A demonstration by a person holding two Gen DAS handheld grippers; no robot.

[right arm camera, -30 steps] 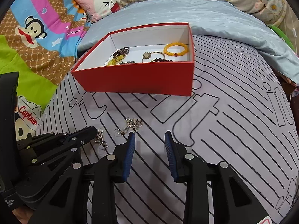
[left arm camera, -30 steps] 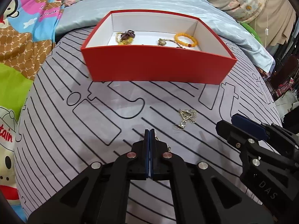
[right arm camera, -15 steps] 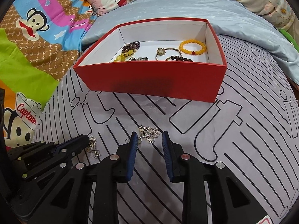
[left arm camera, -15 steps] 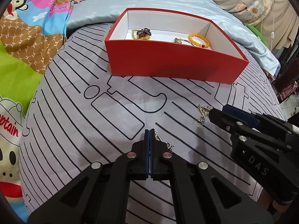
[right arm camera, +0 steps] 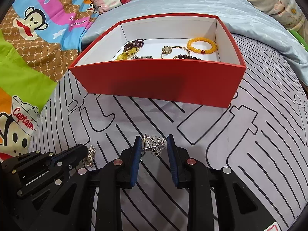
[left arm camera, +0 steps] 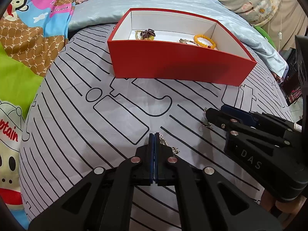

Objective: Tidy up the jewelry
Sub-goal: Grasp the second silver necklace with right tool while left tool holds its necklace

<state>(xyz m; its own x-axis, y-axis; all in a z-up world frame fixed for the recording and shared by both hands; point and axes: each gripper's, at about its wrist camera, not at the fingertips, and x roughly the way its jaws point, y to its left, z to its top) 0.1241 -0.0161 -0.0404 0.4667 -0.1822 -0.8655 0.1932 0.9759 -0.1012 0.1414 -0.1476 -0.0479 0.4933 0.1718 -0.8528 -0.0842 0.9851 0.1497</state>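
A red box [right arm camera: 157, 80] with white inside stands on the grey lined bedsheet; it also shows in the left wrist view [left arm camera: 179, 67]. It holds a yellow bead bracelet [right arm camera: 202, 45], a purple bead piece [right arm camera: 133, 45] and other jewelry. My right gripper [right arm camera: 154, 144] is open, its jaws on either side of a silver flower earring [right arm camera: 156, 144] on the sheet. My left gripper [left arm camera: 154, 136] is shut, with a second silver earring [left arm camera: 165, 144] lying just right of its tips, apparently not held; it also shows in the right wrist view [right arm camera: 90, 155].
A cartoon monkey blanket [right arm camera: 32, 38] covers the left side. A light blue quilt [right arm camera: 221, 9] lies behind the box. In the left wrist view the right gripper [left arm camera: 250, 132] is close on the right.
My right gripper has moved forward so its open jaws now straddle the silver flower earring. Both views have come closer to the box. My left gripper stays shut.
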